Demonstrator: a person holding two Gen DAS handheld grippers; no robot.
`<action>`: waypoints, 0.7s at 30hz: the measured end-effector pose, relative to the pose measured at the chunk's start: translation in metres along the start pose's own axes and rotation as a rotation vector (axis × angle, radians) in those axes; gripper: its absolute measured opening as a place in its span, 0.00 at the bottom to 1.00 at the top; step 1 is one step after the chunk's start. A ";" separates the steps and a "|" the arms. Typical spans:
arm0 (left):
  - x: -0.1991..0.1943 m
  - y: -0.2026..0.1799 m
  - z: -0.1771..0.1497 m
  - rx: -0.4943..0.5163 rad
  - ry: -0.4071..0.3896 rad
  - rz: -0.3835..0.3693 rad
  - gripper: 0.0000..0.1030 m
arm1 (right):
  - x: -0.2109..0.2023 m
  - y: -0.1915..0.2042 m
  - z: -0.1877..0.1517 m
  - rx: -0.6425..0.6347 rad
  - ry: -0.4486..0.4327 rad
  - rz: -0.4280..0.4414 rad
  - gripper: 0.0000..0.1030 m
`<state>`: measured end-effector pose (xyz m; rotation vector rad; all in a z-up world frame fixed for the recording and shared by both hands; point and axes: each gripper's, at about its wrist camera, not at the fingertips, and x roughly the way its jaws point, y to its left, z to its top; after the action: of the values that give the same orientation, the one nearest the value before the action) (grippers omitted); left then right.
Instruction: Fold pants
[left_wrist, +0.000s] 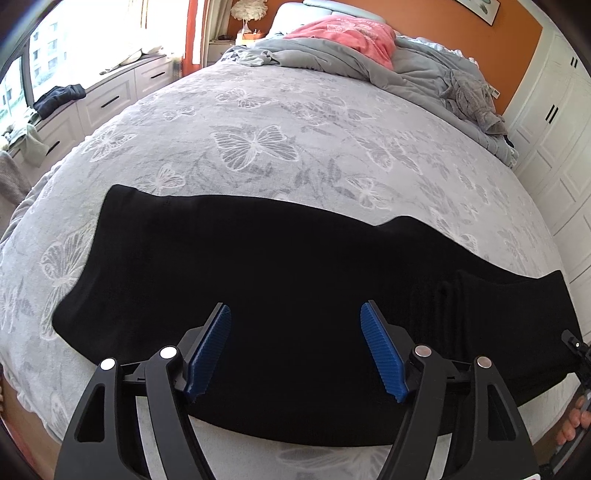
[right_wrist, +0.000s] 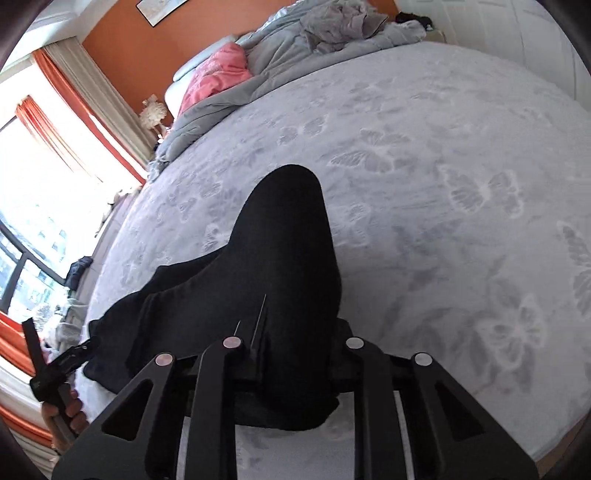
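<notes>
Black pants (left_wrist: 280, 266) lie spread across the near part of a grey butterfly-print bed cover (left_wrist: 255, 122). My left gripper (left_wrist: 295, 332) is open above the pants, its blue pads (left_wrist: 210, 347) wide apart and holding nothing. In the right wrist view the pants (right_wrist: 288, 251) are lifted at one end and drape up over my right gripper (right_wrist: 295, 354). Black cloth covers its fingers and hides the fingertips. The right gripper's tip shows at the right edge of the left wrist view (left_wrist: 576, 345), at the end of the pants.
A grey duvet (left_wrist: 424, 70) and a pink cloth (left_wrist: 351, 33) are heaped at the head of the bed. White drawers with clothes on top (left_wrist: 59, 96) stand along the window at left. White wardrobe doors (left_wrist: 554, 122) stand at right. The left gripper (right_wrist: 55, 365) appears low left in the right wrist view.
</notes>
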<state>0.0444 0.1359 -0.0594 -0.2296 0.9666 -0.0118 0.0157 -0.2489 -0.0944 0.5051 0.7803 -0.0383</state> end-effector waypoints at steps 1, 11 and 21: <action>0.002 0.001 -0.001 0.001 0.005 0.007 0.68 | -0.001 -0.012 -0.002 0.014 -0.001 -0.044 0.19; -0.011 0.020 0.000 -0.032 -0.023 0.005 0.68 | -0.042 0.029 -0.020 -0.150 -0.103 -0.206 0.38; -0.019 -0.010 -0.018 0.123 -0.048 0.061 0.69 | 0.062 0.179 -0.108 -0.690 0.110 -0.065 0.64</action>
<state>0.0199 0.1252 -0.0522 -0.0867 0.9215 -0.0094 0.0268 -0.0332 -0.1260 -0.1744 0.8593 0.1956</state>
